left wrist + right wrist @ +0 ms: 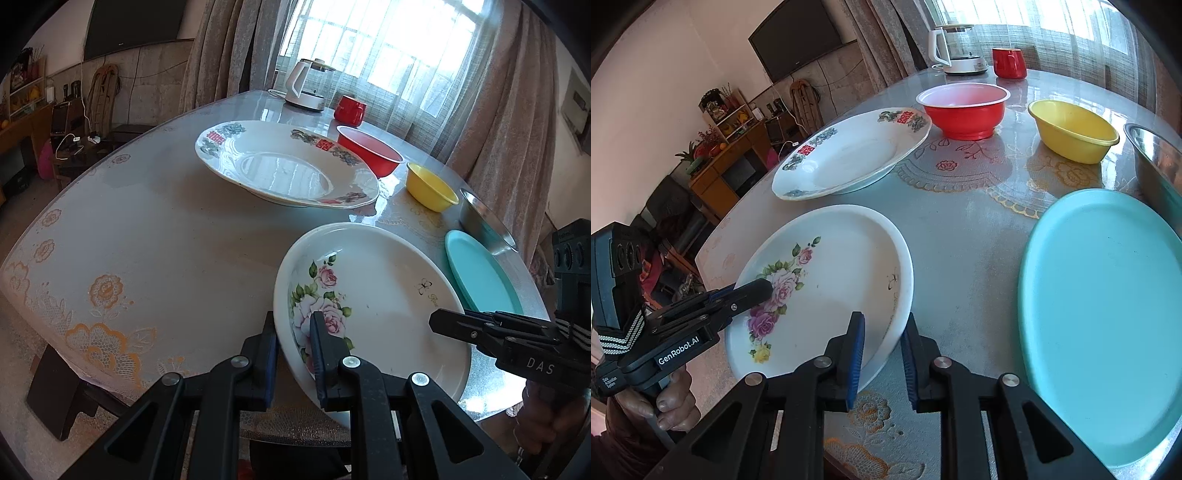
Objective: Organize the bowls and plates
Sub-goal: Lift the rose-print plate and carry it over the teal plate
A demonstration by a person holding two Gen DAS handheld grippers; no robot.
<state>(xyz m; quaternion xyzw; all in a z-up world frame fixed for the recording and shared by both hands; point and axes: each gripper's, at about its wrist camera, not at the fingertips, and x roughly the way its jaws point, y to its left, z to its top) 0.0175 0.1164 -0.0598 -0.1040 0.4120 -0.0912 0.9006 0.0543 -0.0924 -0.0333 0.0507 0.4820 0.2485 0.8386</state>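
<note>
The left gripper is clamped on the near-left rim of the rose plate, one pad under the rim and one on the inner face, and the plate is tilted with that edge raised. The right gripper straddles the plate's opposite near rim; its jaws are nearly closed around the edge, but whether the pads actually press on it cannot be told from either view. The rose plate thus sits between both tools at the near edge of the table, apparently part-lifted. No stacking is visible yet, so the task is judged to be at an early stage. The larger patterned plate lies alone beyond it, and the turquoise plate lies flat to the right, apart from both. The red bowl, yellow bowl and steel bowl stand separately along the far-right side, none nested. Remaining, by judgement: gather the three plates into one stack and nest the three bowls
</note>
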